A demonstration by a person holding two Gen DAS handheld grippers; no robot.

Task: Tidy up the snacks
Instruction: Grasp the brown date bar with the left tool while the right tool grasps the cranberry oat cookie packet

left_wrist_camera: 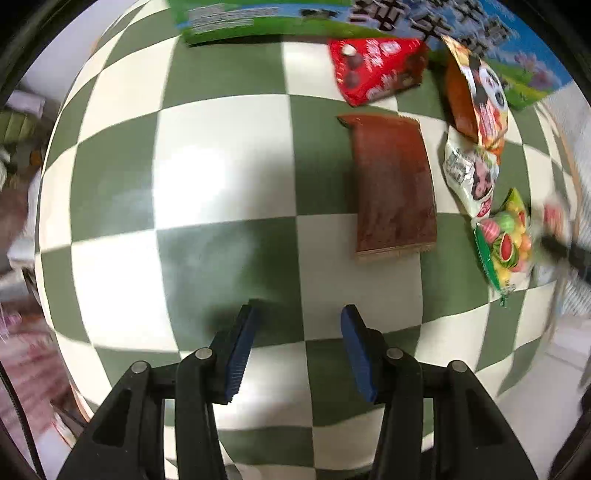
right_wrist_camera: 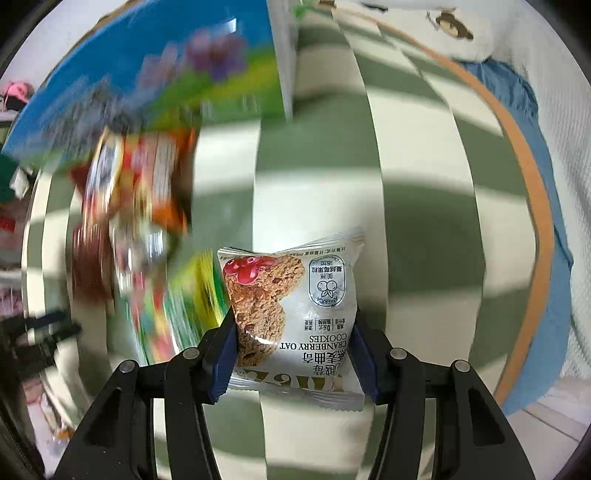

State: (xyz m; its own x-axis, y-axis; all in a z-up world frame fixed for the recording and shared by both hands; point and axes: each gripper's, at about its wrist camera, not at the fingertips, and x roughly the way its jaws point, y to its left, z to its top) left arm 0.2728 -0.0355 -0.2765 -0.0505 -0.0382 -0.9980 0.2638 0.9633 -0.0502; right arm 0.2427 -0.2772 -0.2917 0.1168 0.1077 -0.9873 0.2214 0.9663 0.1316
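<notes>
My right gripper (right_wrist_camera: 293, 332) is shut on a white cranberry oat cookie packet (right_wrist_camera: 295, 302), held above the checkered cloth. To its left lie blurred snack packets: an orange panda packet (right_wrist_camera: 147, 184) and a green fruit candy bag (right_wrist_camera: 177, 314). In the left wrist view my left gripper (left_wrist_camera: 297, 321) is open and empty over the cloth. Ahead to its right lie a brown wooden board (left_wrist_camera: 393, 188), a red chocolate packet (left_wrist_camera: 373, 70), the orange panda packet (left_wrist_camera: 476, 92), a white packet (left_wrist_camera: 471, 173) and the fruit candy bag (left_wrist_camera: 506, 243).
A large green and blue carton (left_wrist_camera: 424, 18) lies at the far edge of the green and white checkered tablecloth (left_wrist_camera: 184, 192); it also shows in the right wrist view (right_wrist_camera: 147, 66). A blue cloth (right_wrist_camera: 543, 221) hangs beyond the table's right rim.
</notes>
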